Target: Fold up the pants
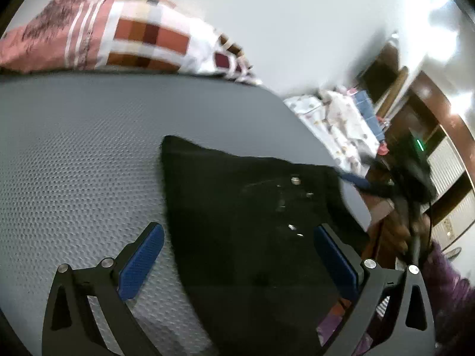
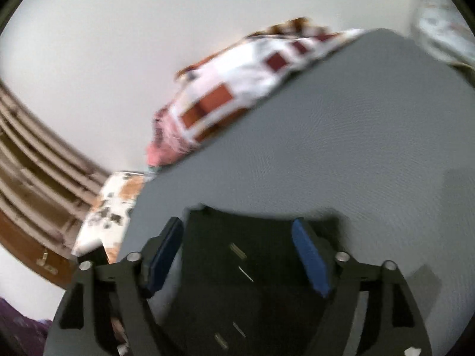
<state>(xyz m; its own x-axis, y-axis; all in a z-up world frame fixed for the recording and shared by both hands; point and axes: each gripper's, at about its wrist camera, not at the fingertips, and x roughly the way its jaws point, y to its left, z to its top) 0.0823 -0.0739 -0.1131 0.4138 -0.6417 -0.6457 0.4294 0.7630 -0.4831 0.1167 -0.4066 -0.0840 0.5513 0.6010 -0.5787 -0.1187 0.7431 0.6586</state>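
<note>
Judging by how the cloth lies, we are near the start of the fold, or between two folds. The black pants [image 1: 252, 222] lie on the grey mat [image 1: 74, 163], spread from the centre of the left view down to six o'clock. The waist button [image 1: 294, 180] and a few metal rivets show near the upper right of the cloth, so we take this for the waist end, lying flat with its front up.

Our left gripper [image 1: 237, 264] stands wide open, its blue pads [image 1: 142, 264] set apart, one over the bare mat at seven o'clock and one over the cloth at four o'clock. It grips nothing. Our right gripper [image 2: 237, 255] is likewise open, its jaws straddling the edge of the pants [image 2: 237, 267] at six o'clock in the right view. Whether the pads touch the fabric we cannot tell; the frame is blurred.

A checked blanket [image 1: 142, 38] lies past the far edge of the mat at eleven o'clock, well apart from the work.

We see no crisp finished bundle, and how many layers lie here is hidden by the dark cloth. What seems left: take hold of an edge, carry it over, then flatten the result.
</note>
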